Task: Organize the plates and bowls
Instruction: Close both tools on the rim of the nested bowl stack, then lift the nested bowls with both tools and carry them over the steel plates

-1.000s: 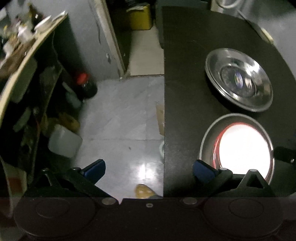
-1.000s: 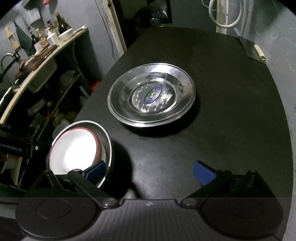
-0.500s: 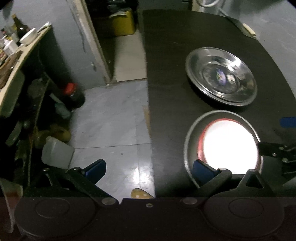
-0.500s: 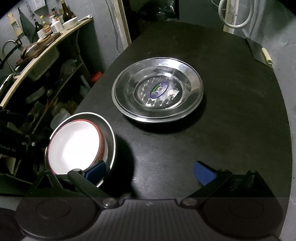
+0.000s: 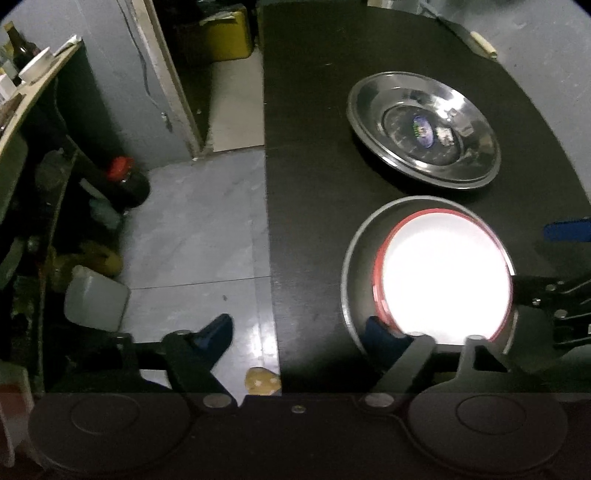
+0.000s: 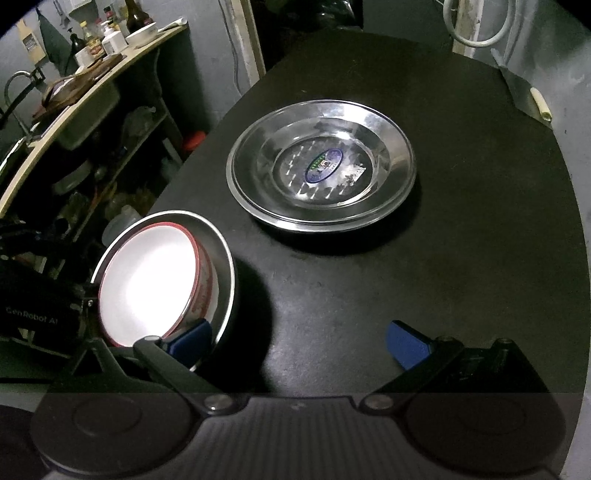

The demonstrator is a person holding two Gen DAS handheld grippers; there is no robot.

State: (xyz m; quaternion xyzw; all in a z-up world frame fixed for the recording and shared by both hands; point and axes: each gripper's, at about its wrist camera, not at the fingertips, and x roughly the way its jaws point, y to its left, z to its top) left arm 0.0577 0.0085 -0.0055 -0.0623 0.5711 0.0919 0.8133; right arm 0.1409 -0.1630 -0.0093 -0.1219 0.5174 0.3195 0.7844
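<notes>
The left gripper (image 5: 301, 334) hangs over the near left edge of the black table (image 5: 314, 184), its jaws closing. One blue pad (image 5: 218, 332) is out over the grey floor (image 5: 192, 229), off the table; the other pad (image 5: 380, 334) sits inside the near rim of a steel bowl (image 5: 351, 266). Only that rim lies between the pads, and they do not press on it. A white bowl with a red rim (image 5: 443, 280) is nested in the steel bowl, glaring under the light. Just beyond, apart from the bowls, a stack of steel plates (image 5: 424, 129) lies flat with an oval sticker in the centre. The right gripper's black linkage (image 5: 554, 302) reaches in from the right edge, touching the far side of the steel bowl.

From the right wrist view, the right gripper (image 6: 299, 339) has its jaws wide apart. Its left pad (image 6: 192, 341) is down between the red-rimmed bowl (image 6: 147, 284) and the steel bowl's wall (image 6: 225, 273); its right pad (image 6: 406, 341) hovers over bare table (image 6: 461, 240), so nothing is clamped. The white bowl sits tilted inside the steel bowl, both near the table's left edge. The steel plates (image 6: 321, 166) show at least two rims stacked, resting near the middle of the table. At the far left a cluttered shelf (image 6: 92, 85) holds bottles and a small white bowl (image 6: 142, 35).
</notes>
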